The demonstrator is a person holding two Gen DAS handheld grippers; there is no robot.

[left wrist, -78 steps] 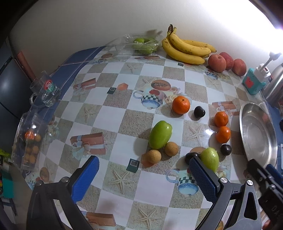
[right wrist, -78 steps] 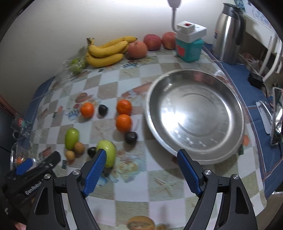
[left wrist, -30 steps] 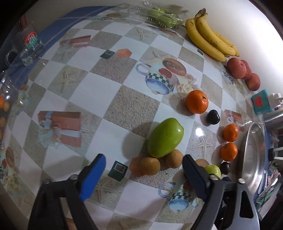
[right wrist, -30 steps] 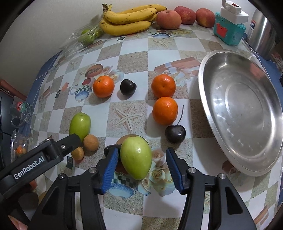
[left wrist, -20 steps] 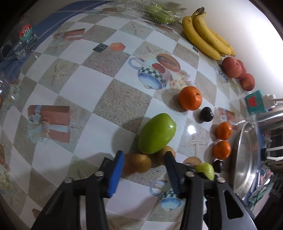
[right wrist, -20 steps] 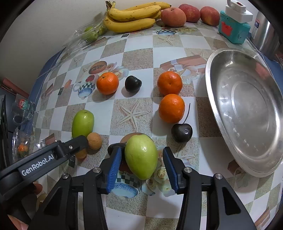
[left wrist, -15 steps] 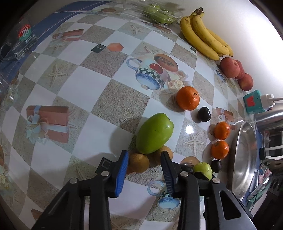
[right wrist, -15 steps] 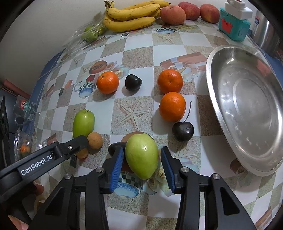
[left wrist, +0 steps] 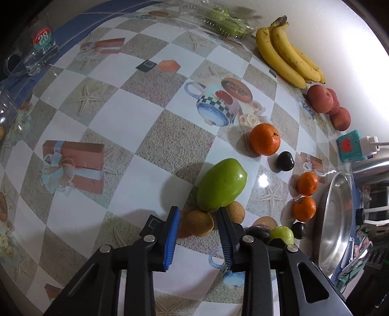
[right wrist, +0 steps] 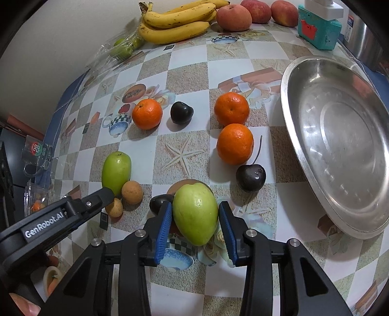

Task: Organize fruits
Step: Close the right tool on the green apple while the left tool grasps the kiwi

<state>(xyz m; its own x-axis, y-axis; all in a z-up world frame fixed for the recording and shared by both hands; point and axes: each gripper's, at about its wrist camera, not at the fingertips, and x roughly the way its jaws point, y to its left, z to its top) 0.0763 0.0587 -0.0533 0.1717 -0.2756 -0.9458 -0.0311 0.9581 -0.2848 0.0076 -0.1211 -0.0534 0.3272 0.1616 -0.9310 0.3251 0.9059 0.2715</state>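
My left gripper (left wrist: 198, 218) has its blue pads close around a small brown round fruit (left wrist: 199, 223) on the table; a thin gap shows on each side. A second brown fruit (left wrist: 235, 211) and a green fruit (left wrist: 221, 184) lie just beyond. My right gripper (right wrist: 194, 215) straddles another green fruit (right wrist: 195, 217); the left pad touches it and the right pad is nearly on it. A dark cherry (right wrist: 159, 203) lies behind its left finger. The steel plate (right wrist: 304, 136) is at the right.
Three oranges (right wrist: 147, 113) (right wrist: 231, 109) (right wrist: 234, 143), two more dark cherries (right wrist: 181, 112) (right wrist: 251, 178), bananas (right wrist: 177, 21) and peaches (right wrist: 234, 14) lie further back. A teal box (right wrist: 318, 29) and steel flask stand at the far right. A glass mug (left wrist: 34, 56) stands at the far left.
Both grippers moved down and forward to the fruit and narrowed their jaws: the left around the small brown fruit, the right around the green fruit.
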